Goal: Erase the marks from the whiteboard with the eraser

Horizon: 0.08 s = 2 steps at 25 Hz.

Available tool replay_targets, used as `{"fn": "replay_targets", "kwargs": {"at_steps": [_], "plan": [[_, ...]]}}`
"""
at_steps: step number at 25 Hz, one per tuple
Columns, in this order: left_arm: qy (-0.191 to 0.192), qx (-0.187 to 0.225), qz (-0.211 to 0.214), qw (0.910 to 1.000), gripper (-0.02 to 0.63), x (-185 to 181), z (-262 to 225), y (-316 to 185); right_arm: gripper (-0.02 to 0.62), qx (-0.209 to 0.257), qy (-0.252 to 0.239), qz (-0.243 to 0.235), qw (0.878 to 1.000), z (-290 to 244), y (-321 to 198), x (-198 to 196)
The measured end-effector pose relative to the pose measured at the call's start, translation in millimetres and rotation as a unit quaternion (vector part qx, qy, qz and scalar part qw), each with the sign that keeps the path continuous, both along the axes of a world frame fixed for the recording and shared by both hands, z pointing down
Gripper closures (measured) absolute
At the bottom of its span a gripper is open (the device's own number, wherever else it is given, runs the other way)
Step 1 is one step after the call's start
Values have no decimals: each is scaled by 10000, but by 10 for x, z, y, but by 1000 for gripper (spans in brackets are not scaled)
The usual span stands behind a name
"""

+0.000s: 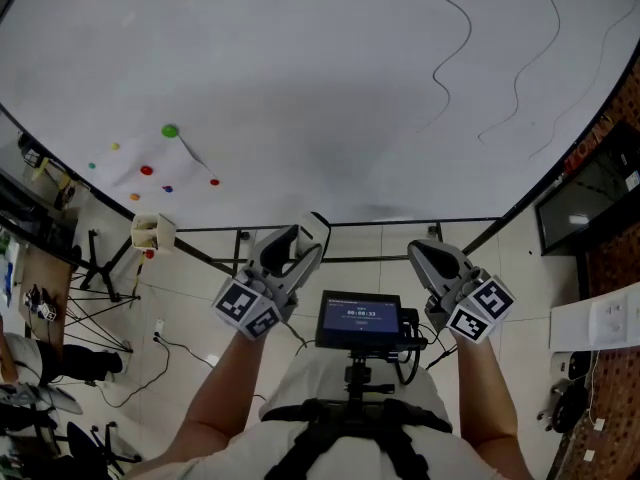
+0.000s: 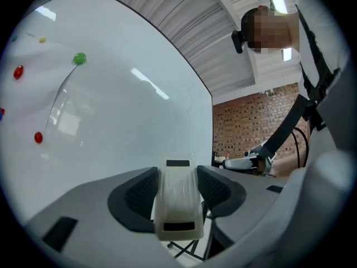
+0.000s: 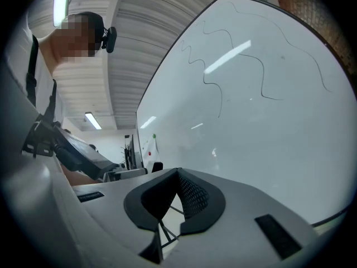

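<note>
Large glossy white whiteboard (image 1: 300, 88): fills the upper part of the head view, dark-framed, on a stand over a pale tiled floor.
Small round coloured magnets: at the board's lower left, a green one (image 1: 170, 130) highest, red ones (image 1: 147, 170) below it.
Cream box-like holder (image 1: 153, 231): just under the board's lower left edge.
Left gripper (image 2: 177, 171): grey jaws with black ribbed pads (image 2: 139, 197) pressed on either side of the eraser, held below the board's lower edge.
Pale cream ribbed plastic eraser (image 2: 177, 205): clamped lengthwise between the left jaws, far from the marks.
Small dark screen (image 1: 359, 319): on a chest mount between the two grippers.
Right gripper (image 3: 177, 175): jaw tips meet, nothing between them.
Thin black wavy marks (image 1: 455, 48): three lines on the board's upper right, unerased.
Brick wall (image 2: 251, 121): beyond the board's right edge.
</note>
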<state>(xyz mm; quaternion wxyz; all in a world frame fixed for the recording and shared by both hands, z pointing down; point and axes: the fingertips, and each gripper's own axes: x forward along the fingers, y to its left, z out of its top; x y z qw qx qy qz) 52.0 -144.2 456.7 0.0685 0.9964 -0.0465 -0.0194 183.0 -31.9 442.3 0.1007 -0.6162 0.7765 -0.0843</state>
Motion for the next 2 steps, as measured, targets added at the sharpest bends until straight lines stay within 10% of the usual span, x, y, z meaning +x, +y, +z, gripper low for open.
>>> {"fn": "replay_targets", "kwargs": {"at_steps": [2], "plan": [[-34,8,11,10000,371,21,7,22,589,45,-44,-3,10000,-16,18,13]]}}
